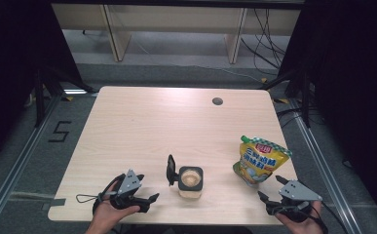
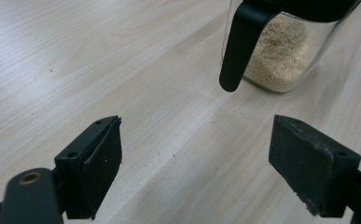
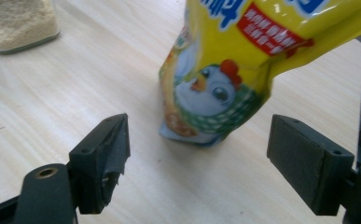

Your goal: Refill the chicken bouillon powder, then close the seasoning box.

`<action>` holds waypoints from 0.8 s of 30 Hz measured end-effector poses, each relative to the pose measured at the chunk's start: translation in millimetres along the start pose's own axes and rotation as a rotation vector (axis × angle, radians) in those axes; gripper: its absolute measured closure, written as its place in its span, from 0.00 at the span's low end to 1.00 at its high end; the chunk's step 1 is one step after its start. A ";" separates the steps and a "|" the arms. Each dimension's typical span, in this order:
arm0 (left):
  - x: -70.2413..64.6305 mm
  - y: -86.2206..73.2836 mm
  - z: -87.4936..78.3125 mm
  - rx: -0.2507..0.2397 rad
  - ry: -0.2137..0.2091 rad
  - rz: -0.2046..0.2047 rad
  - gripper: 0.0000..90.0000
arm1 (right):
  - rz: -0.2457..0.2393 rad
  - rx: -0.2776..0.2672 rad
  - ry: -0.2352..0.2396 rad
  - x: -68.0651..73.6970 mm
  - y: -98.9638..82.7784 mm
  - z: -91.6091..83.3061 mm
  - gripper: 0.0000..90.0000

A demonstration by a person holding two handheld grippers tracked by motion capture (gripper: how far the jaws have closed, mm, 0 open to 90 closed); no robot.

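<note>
Left gripper wide open, empty, just left of the square glass jar of beige granules, black lid flipped up. Right gripper wide open, empty, near the yellow chicken-print pouch. Probably steady jar, pinch pouch mid-body, squarely.

Jars of granules: one
Yellow pouches: one
Grippers: two, left, right
Tables: one

Overhead light fell evenly on the pale table, glaring at its far edge, while the surroundings stayed dark. Close gripper views were soft, grainy, with faint shadows.
</note>
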State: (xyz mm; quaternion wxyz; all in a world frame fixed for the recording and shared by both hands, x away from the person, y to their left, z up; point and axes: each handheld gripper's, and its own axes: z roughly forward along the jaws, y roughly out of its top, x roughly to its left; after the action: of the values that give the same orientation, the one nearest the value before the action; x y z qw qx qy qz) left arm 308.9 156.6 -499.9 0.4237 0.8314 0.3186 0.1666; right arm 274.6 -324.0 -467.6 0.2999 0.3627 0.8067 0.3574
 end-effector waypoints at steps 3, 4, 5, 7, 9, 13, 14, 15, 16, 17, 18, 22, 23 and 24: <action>-0.1 -0.6 0.2 -0.006 -0.003 -0.005 0.19 | -0.005 0.009 0.009 2.7 -1.3 -0.8 0.25; -0.2 -0.8 0.0 -0.004 -0.003 -0.005 0.19 | -0.012 0.015 0.018 4.9 -2.0 -1.4 0.25; -0.3 -1.0 -0.3 -0.003 -0.003 -0.004 0.19 | -0.012 0.015 0.018 4.9 -2.0 -1.4 0.25; -0.4 -1.3 -0.7 -0.005 -0.004 -0.005 0.19 | -0.005 0.019 0.036 8.4 -2.4 -1.6 0.25; 0.6 -1.1 -1.2 0.000 -0.003 -0.002 0.19 | 0.013 0.019 0.049 12.3 -2.9 -2.2 0.25; 0.6 -1.8 -1.9 0.016 0.002 -0.004 0.19 | -0.013 0.020 0.079 17.5 -2.4 -2.5 0.24; -0.1 -1.9 -2.4 0.012 -0.003 -0.008 0.19 | -0.018 0.022 0.085 18.8 -2.5 -2.5 0.24; -0.1 -1.9 -2.4 0.012 -0.003 -0.008 0.19 | -0.018 0.022 0.085 18.8 -2.5 -2.5 0.24; 0.0 -2.0 -2.4 0.012 -0.002 -0.010 0.19 | -0.022 0.024 0.091 21.4 -2.7 -2.4 0.24; 0.0 -2.0 -2.4 0.012 -0.002 -0.010 0.19 | -0.022 0.024 0.091 21.4 -2.7 -2.4 0.24; 1.4 -1.4 -2.6 0.014 -0.002 0.017 0.19 | -0.024 0.024 0.098 22.3 -2.7 -2.4 0.24; -2.8 -2.1 -1.7 -0.008 -0.001 -0.030 0.19 | -0.055 0.037 0.106 27.3 -3.0 -0.7 0.25; -2.8 -2.1 -1.7 -0.008 -0.001 -0.030 0.19 | -0.055 0.037 0.106 27.3 -3.0 -0.7 0.25; -1.0 -1.5 -3.0 -0.007 -0.004 -0.012 0.19 | -0.062 0.037 0.113 27.5 -2.8 0.2 0.25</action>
State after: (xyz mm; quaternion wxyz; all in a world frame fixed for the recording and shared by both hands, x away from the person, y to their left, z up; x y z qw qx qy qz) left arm 305.9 158.3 -499.4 0.4284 0.8283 0.3220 0.1635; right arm 258.3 -303.2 -476.1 0.2578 0.3224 0.8396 0.3529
